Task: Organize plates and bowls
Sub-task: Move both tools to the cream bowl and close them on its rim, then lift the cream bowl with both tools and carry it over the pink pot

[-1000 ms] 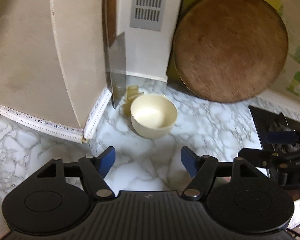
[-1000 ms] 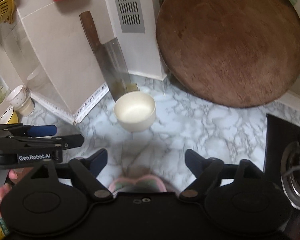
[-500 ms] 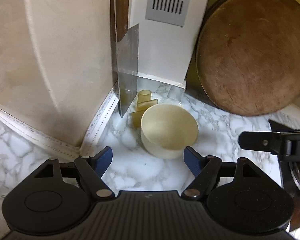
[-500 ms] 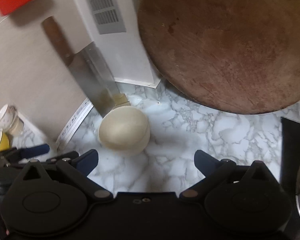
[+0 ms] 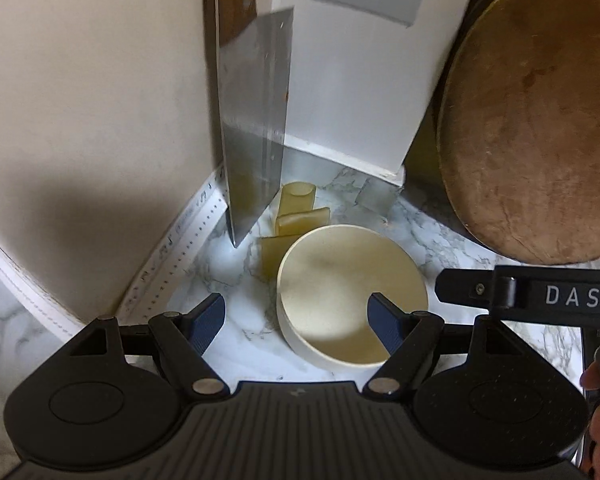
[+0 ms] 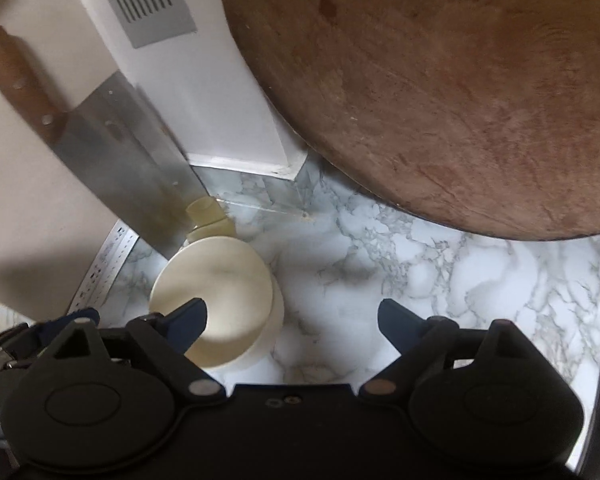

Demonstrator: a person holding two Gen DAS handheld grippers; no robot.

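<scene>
Both grippers hover over a marble-patterned counter (image 6: 420, 248), angled down toward a single cream bowl (image 5: 352, 296) that stands upright near the corner of the wall.

Seen from the left wrist, the left gripper (image 5: 298, 320) has its jaws spread wide and holds nothing. The bowl lies just ahead and slightly right of its centre line; the right-hand blue pad overlaps the bowl's inside in the picture, while the left pad hangs over bare counter. Whether any pad touches the rim cannot be told.

Seen from the right wrist, the right gripper (image 6: 292, 320) is also empty, and its jaws are closing a little from very wide. The bowl sits to its left, under the left pad, with bare counter between the jaws.

By this reading the left gripper is better lined up for a grasp. The bowl is round, so no axis matters; a pad must pass over one wall.

Just behind the bowl are a cleaver (image 5: 256, 128) leaning on the wall, small yellowish blocks (image 5: 296, 208), and a round wooden board (image 6: 440, 92).
</scene>
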